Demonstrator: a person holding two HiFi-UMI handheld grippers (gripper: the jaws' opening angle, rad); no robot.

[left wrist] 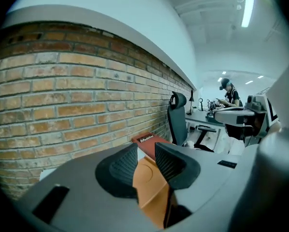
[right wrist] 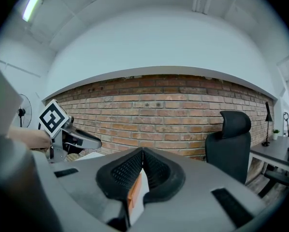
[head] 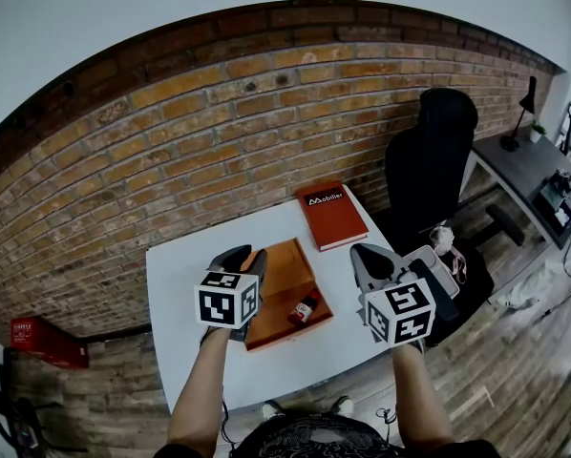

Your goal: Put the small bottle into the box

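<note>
Table (head: 176,284): white.
Box (head: 284,267): orange, open, mid-table.
Left gripper (head: 250,258): your jaws stand partly apart over the box's left wall, pinching nothing.
Right gripper (head: 364,253): jaws together, empty, right of the box.
Bottle (head: 305,308): small, dark, apparently lying inside the box by its right wall. Probably light, rigid and slick; pinch its body crosswise.

- On the flat red cover (head: 331,215) lying at the far edge of your table (head: 176,270), you can read white lettering: "Mobilier".
- In your left gripper view that same white print is too small to read.
- The red box on the floor (head: 43,340) carries pale print you can't make out.
</note>
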